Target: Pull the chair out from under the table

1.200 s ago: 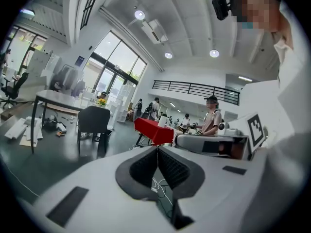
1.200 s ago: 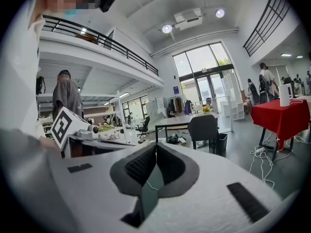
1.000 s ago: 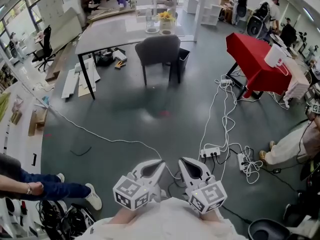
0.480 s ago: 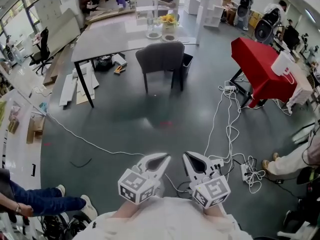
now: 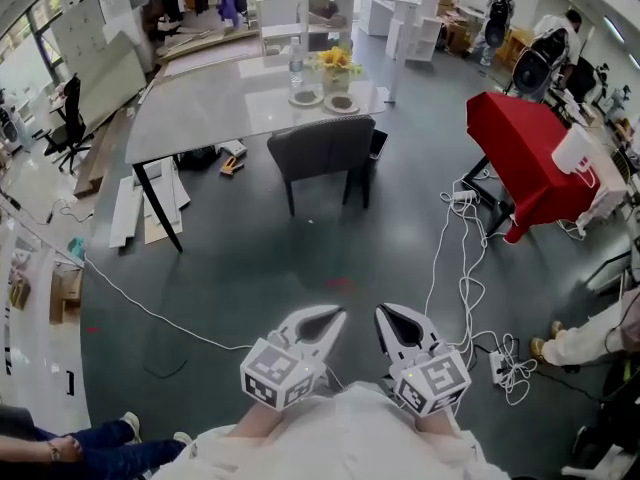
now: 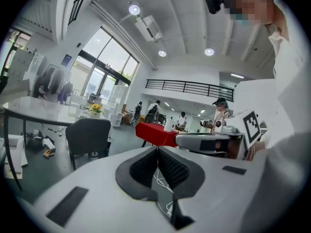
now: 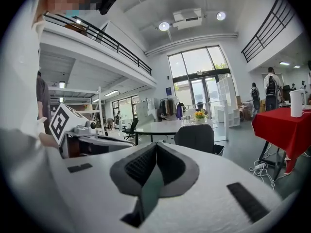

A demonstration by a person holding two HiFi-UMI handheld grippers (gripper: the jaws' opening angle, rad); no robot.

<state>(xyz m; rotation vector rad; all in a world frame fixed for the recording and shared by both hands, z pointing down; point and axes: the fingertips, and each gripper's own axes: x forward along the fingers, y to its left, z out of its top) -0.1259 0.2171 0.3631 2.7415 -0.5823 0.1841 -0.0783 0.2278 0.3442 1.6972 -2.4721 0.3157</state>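
Note:
A dark grey chair (image 5: 323, 150) stands pushed in at the near edge of a long grey table (image 5: 215, 100), its back toward me. The same chair (image 6: 88, 136) shows at the left of the left gripper view and, in the right gripper view, the chair (image 7: 195, 138) sits just above the jaws. My left gripper (image 5: 330, 315) and right gripper (image 5: 391, 314) are side by side low in the head view, both shut with nothing between the pads, a good stretch of floor short of the chair.
A table under a red cloth (image 5: 520, 140) stands to the right. White cables and power strips (image 5: 468, 278) trail over the floor on the right. Boards and clutter (image 5: 150, 193) lie by the grey table's left leg. A vase of yellow flowers (image 5: 337, 66) and dishes sit on the table. People stand at the back right.
The chair and table have come nearer and lower in the head view as I move toward them. Both grippers stay shut and side by side.

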